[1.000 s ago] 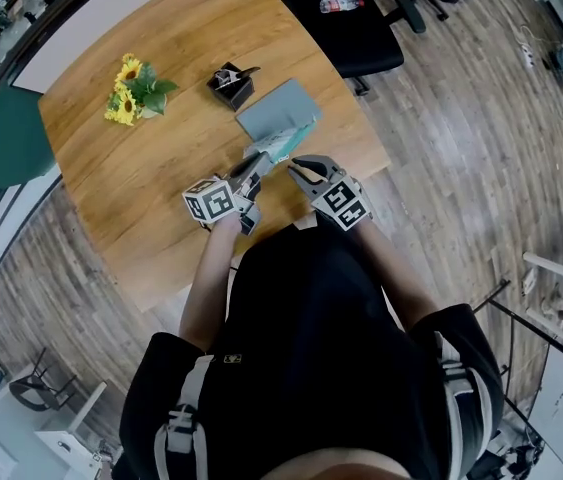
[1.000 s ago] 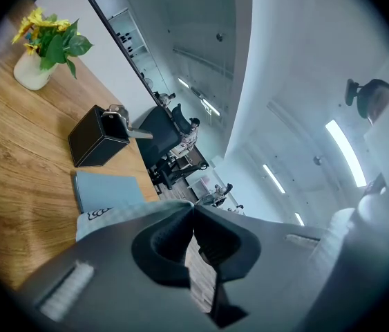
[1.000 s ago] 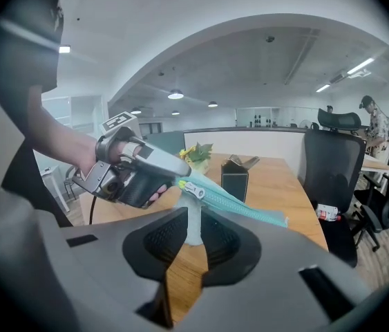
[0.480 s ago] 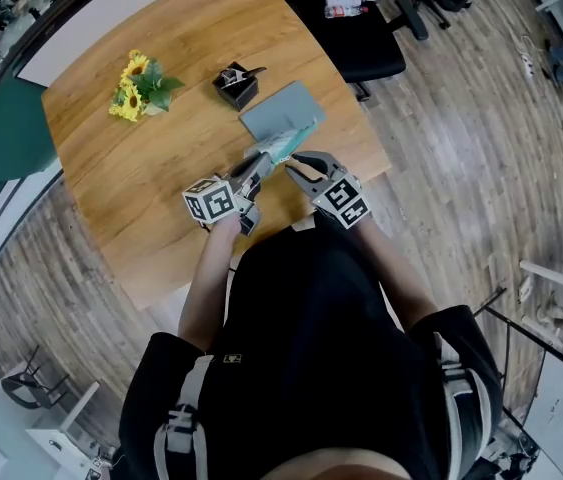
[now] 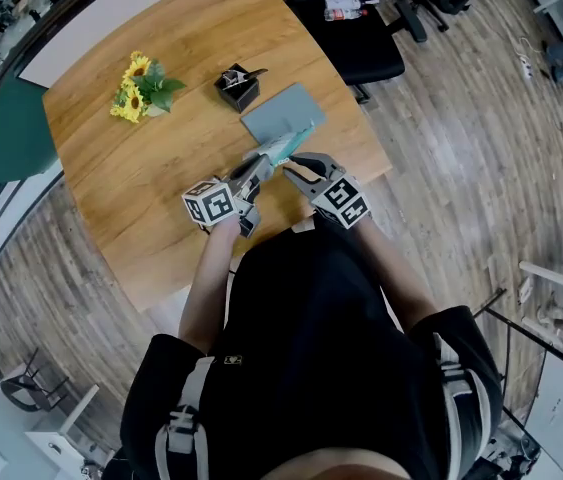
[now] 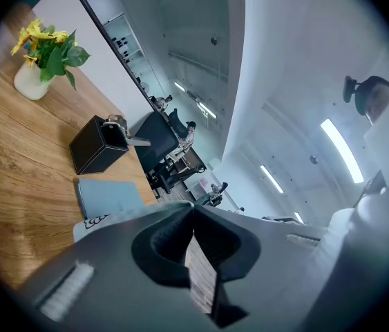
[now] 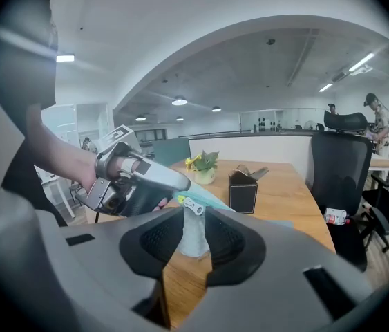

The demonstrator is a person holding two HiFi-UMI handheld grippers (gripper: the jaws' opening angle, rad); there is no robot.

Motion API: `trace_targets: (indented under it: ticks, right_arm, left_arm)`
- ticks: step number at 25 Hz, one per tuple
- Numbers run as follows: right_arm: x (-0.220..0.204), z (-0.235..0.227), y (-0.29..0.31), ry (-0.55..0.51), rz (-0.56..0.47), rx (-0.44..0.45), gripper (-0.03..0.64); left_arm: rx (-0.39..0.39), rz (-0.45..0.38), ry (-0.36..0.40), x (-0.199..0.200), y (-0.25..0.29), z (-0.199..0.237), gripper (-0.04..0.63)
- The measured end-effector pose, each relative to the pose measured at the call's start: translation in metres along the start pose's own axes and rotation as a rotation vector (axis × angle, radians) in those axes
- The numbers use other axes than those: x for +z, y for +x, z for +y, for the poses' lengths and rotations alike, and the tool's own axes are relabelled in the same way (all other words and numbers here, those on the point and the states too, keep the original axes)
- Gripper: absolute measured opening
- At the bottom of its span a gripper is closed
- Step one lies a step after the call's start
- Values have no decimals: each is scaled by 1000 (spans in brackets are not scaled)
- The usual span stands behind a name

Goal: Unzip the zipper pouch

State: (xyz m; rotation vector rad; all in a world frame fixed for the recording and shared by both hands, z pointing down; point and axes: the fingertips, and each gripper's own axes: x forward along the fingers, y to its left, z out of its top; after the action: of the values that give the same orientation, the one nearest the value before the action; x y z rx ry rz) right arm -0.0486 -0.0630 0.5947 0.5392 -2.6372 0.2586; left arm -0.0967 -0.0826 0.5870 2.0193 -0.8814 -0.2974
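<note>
Teal-grey pouch (image 5: 279,120), frame centre: left gripper (image 5: 259,160) shut, apparently pinching its edge; right gripper (image 5: 293,164), jaws just opened wide, straddles the zipper pull (image 7: 189,204).

Head view: near end of zipper pouch (image 5: 289,128) hidden under left gripper (image 5: 262,160) tips; table (image 5: 131,218) near edge covered by person's torso (image 5: 311,368). Left gripper view: its own jaw bodies block most of the pouch, so the pinch spot isn't visible there. On office chair (image 5: 361,43), red-and-white item (image 5: 339,7) too small to tell.
</note>
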Motion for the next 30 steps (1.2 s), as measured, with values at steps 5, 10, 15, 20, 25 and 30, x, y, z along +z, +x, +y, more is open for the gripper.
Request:
trace_targets:
  ticks: [5, 10, 15, 20, 25, 30]
  right_arm:
    - [2, 3, 3, 71, -2, 25, 100]
    - [6, 6, 5, 112, -25, 45, 91]
    - [12, 7, 6, 127, -53, 65, 64]
    - [15, 14, 9, 118, -58, 95, 46]
    - [17, 16, 14, 110, -57, 99, 41]
    - [17, 12, 12, 105, -64, 77, 17]
  left_arm:
    - [-7, -8, -4, 1, -3, 1, 8]
    - [-2, -20, -9, 2, -6, 3, 8]
    - [12, -29, -10, 6, -10, 7, 8]
    - [16, -32, -9, 5, -13, 6, 8]
    - [23, -29, -8, 3, -14, 8, 8]
    - [26, -24, -5, 2, -14, 9, 8]
